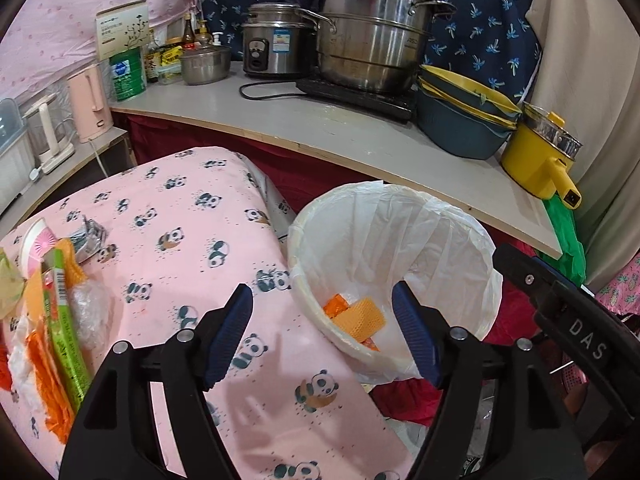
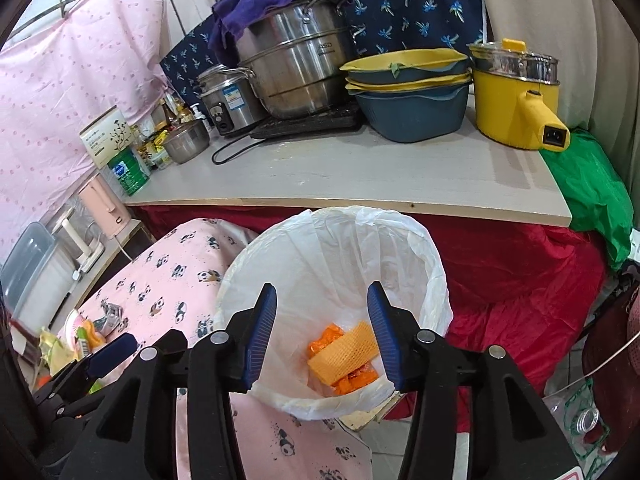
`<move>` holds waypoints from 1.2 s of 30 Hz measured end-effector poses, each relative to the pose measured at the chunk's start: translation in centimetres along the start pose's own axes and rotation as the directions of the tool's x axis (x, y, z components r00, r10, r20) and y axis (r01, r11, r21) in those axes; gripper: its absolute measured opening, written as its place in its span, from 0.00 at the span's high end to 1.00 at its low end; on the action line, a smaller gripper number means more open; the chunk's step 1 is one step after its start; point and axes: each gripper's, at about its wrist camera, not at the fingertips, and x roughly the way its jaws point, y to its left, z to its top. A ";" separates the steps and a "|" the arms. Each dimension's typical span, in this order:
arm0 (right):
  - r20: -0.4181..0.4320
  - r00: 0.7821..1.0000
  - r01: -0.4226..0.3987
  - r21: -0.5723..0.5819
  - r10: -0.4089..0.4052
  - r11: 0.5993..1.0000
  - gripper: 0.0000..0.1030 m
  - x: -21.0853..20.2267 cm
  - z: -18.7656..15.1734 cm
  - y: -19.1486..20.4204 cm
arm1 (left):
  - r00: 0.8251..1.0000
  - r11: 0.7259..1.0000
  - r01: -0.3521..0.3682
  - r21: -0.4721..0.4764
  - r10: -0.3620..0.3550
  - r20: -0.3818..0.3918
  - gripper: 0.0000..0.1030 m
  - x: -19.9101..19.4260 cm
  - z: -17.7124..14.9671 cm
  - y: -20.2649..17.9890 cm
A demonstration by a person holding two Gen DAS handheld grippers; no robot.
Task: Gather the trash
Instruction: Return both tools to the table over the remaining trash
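With both the left gripper (image 1: 322, 334) and right gripper (image 2: 322, 336) open and empty above the lined bin (image 1: 304, 236), the remaining wrappers (image 1: 60, 320) left of the bin look light, crinkly and best pinched at an edge

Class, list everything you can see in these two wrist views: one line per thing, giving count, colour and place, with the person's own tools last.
Bin: one, white liner, beside the panda-cloth surface.
Foam net: one, orange-yellow, inside the bin on orange wrappers.
Trash pile: several pieces, orange, green, white, on the panda cloth's left edge.
Panda cloth: one, pink, covering the low surface.
Steamer pot: one, steel, on the counter under a purple towel.
Rice cooker: one, steel, left of the steamer.
Basins: stacked, blue and yellow, on the counter.
Electric pot: one, yellow, counter's right end.
Kettle: one, pink, lower shelf.
Left gripper: black, blue pads, open, empty.
Right gripper: same, open over the bin.
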 end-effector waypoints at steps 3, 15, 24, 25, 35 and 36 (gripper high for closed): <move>0.007 1.000 -0.013 -0.021 0.014 1.000 0.52 -1.1 -0.5 1.0 | 1.000 1.000 -0.022 -0.021 0.022 0.012 0.28 -1.3 -0.6 0.9; -0.039 0.990 -0.137 -0.133 0.133 0.982 0.52 -3.9 -4.1 8.5 | 0.989 0.975 -0.147 -0.164 0.149 0.004 0.27 -6.9 -4.1 8.9; -0.147 0.963 -0.258 -0.258 0.226 0.931 0.52 -4.5 -9.3 16.3 | 0.959 0.923 -0.281 -0.264 0.281 -0.038 0.25 -10.9 -8.1 17.3; -0.157 0.959 -0.270 -0.273 0.234 0.923 0.52 -4.6 -9.8 17.1 | 0.954 0.915 -0.295 -0.275 0.295 -0.044 0.22 -11.3 -8.5 18.2; -0.259 0.923 -0.363 -0.349 0.283 0.864 0.52 -4.2 -14.3 24.2 | 0.924 0.829 -0.374 -0.415 0.370 -0.094 0.22 -14.5 -12.5 27.4; -0.267 0.920 -0.370 -0.353 0.286 0.860 0.52 -4.0 -14.7 24.8 | 0.922 0.824 -0.379 -0.422 0.374 -0.097 0.22 -14.6 -12.8 27.8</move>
